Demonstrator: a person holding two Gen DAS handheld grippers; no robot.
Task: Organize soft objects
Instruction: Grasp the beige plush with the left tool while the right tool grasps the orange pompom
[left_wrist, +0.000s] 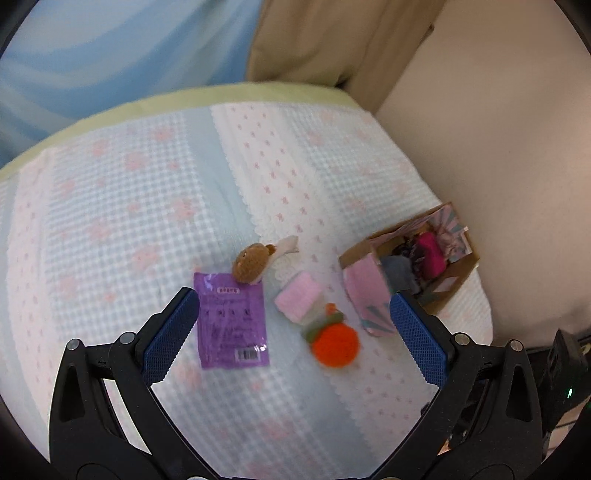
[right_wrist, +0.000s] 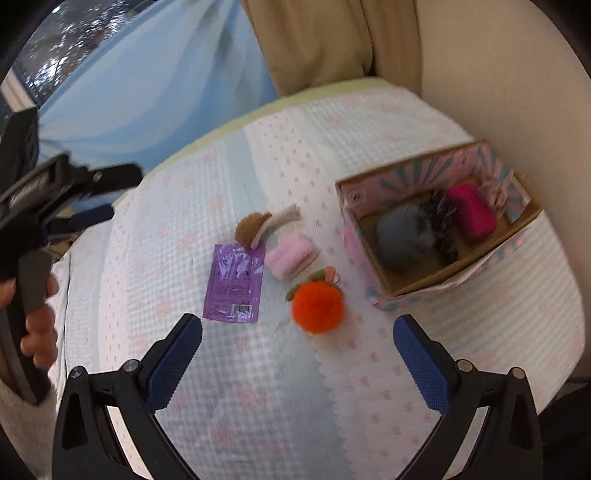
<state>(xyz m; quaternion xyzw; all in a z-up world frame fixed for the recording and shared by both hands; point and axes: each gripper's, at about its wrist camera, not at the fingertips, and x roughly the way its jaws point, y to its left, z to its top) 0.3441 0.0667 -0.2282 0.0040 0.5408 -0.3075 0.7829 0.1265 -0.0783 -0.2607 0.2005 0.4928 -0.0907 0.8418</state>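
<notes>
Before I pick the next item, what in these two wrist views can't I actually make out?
- Purple packet: print blurred in both views, unreadable.
- Box: in the left wrist view its near wall and the left gripper's finger hide part of the contents.
- Dark item between the grey and magenta pieces: too blurred to identify.
- Left gripper in the right wrist view: cut off by the edge.

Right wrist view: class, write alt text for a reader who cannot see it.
An open right gripper hovers above a quilted bed cover where an orange plush fruit, pink folded cloth, brown plush toy and purple packet lie. To their right, a cardboard box already holds grey, dark and magenta soft items.
</notes>
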